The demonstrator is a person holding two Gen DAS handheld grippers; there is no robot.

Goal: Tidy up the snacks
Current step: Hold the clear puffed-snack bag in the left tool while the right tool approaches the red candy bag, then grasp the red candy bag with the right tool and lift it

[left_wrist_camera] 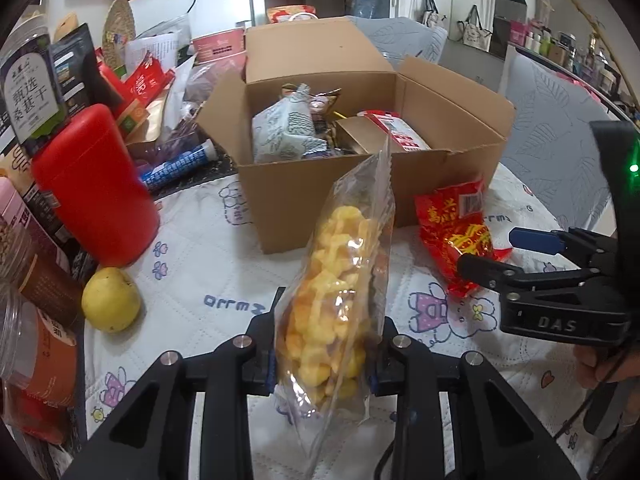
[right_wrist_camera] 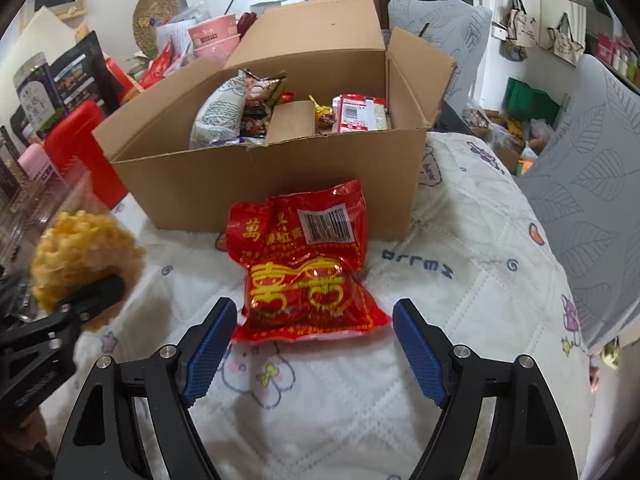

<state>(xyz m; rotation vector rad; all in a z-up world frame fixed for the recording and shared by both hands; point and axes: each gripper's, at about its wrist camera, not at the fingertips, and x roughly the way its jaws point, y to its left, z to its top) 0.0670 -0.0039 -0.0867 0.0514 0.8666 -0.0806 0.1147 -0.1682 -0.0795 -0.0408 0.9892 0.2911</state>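
- Clear plastic bag of yellow puffs [left_wrist_camera: 340, 300] is pinched upright betw. the left gripper [left_wrist_camera: 326, 364] fingers, lifted off the table, in front of the cardboard box [left_wrist_camera: 352, 184].
- Right gripper [right_wrist_camera: 316, 344] is spread wide, blue pads [right_wrist_camera: 212, 344] on either side of the near end of the red foil packet [right_wrist_camera: 308, 264]; not touching it as far as I can tell. Packet lies flat on the quilt, just in front of the box.
- Left view only: yellow pear-like fruit [left_wrist_camera: 111, 300], red canister [left_wrist_camera: 96, 184], blue-white tube [left_wrist_camera: 180, 164], jars & packets at left edge.
- Right view only: deeper look into box, incl. lollipop [right_wrist_camera: 325, 118], white patterned bag [right_wrist_camera: 220, 114], red-white pack [right_wrist_camera: 360, 114].
- Surface: white quilted cloth [right_wrist_camera: 460, 320] w/ cartoon prints. Room: grey leaf-print chair backs [right_wrist_camera: 592, 168], tote bags hung on the wall [left_wrist_camera: 474, 28].
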